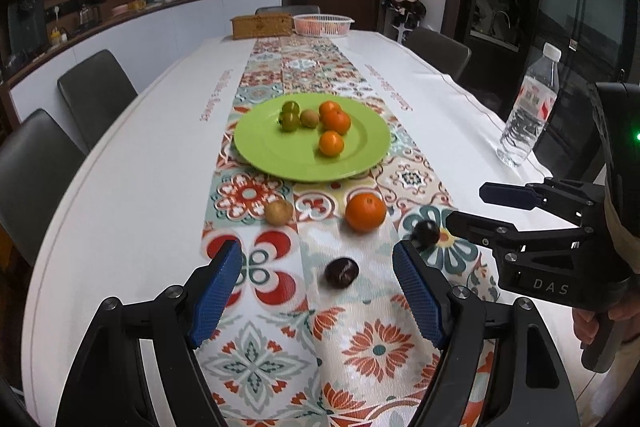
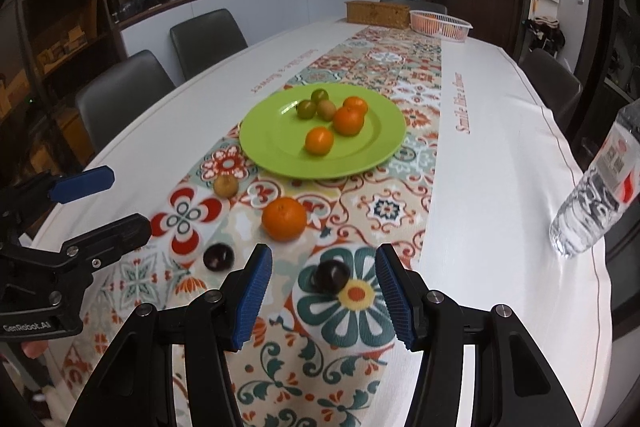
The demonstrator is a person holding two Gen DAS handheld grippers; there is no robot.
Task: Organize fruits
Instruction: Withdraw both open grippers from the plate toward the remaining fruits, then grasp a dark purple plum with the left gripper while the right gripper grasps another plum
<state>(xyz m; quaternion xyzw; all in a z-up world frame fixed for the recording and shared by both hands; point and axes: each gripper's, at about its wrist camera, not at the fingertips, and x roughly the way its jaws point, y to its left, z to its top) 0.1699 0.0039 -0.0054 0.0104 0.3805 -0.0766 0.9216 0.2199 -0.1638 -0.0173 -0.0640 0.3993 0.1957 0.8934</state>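
A green plate (image 1: 280, 155) (image 2: 276, 143) on the patterned runner holds three oranges, two green fruits and a kiwi. In front of it lie a kiwi (image 1: 279, 212) (image 2: 226, 185), an orange (image 1: 365, 211) (image 2: 284, 219) and two dark plums (image 1: 341, 271) (image 1: 426, 233) (image 2: 218, 256) (image 2: 331, 275). My left gripper (image 1: 318, 267) is open, with one plum between its fingertips. My right gripper (image 2: 324, 267) (image 1: 466, 205) is open, with the other plum between its fingertips. Both plums rest on the cloth.
A water bottle (image 1: 530, 111) (image 2: 596, 195) stands near the table's right edge. A wicker box (image 1: 262, 25) and a pink basket (image 1: 323, 25) sit at the far end. Grey chairs (image 1: 96, 95) line the table's sides.
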